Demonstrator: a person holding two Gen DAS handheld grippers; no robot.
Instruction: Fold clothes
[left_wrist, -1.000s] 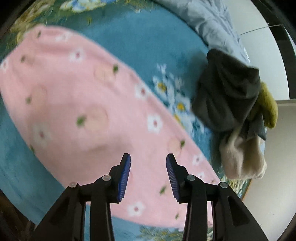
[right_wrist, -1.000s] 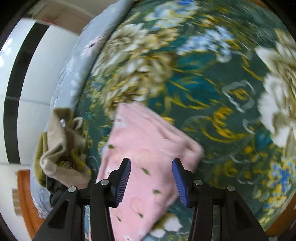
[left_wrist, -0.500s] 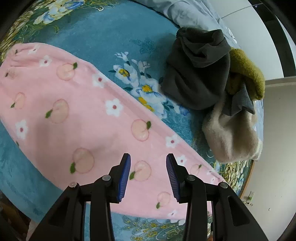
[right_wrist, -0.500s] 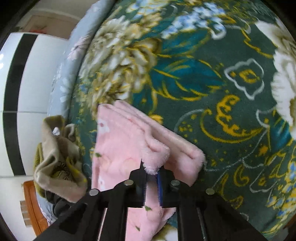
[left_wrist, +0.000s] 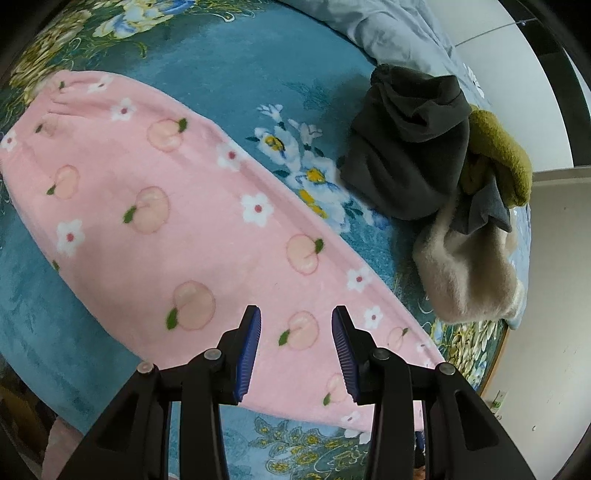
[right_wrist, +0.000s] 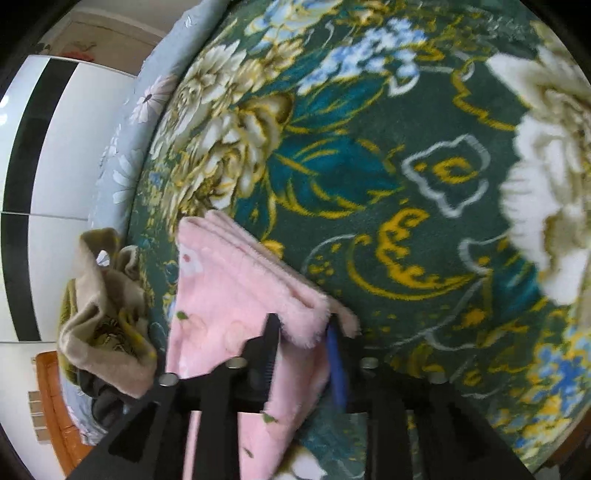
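So far, by the left wrist view, the pink garment (left_wrist: 192, 229) lies flattened in a long band on the bed (left_wrist: 236, 66), running from ten o'clock down to five o'clock; its long edges look doubled over, so I judge a lengthwise fold is already made; the left tongs (left_wrist: 295, 349) hover above its lower end with jaws wide apart, holding nothing; at two to three o'clock a heap of unfolded clothes (left_wrist: 436, 192), dark grey, olive and beige, sits near but apart from the pink piece.

Next, the right wrist view: the right tongs (right_wrist: 303, 341) are closed on the fluffy end of the pink garment, where stacked layers show at the edge; the jaws stand narrowly apart with the cloth pinched between them; the heap lies at nine o'clock.

What remains, I judge: bringing this gripped end over to shorten the band, then the whole heap, untouched.
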